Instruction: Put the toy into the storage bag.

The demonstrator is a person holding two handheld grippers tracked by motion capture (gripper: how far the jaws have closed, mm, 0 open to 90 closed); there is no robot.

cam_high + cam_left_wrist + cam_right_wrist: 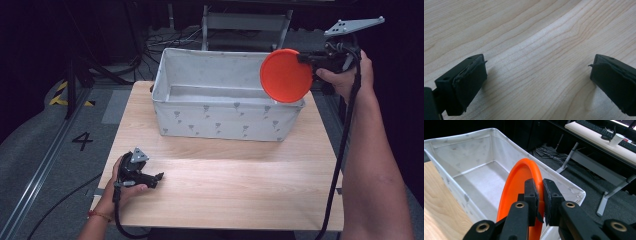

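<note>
Wooden table (225, 175) carries a white fabric bin (225, 120).

Glossy orange plastic plate (285, 75), matt cloth bin (225, 117)

Dark room, grey carpet floor (30, 145), a desk (599, 138), perhaps with keyboards.

Round orange plate (285, 75) stands on edge, tilted, above the fabric bin's (220, 120) right end.
</note>
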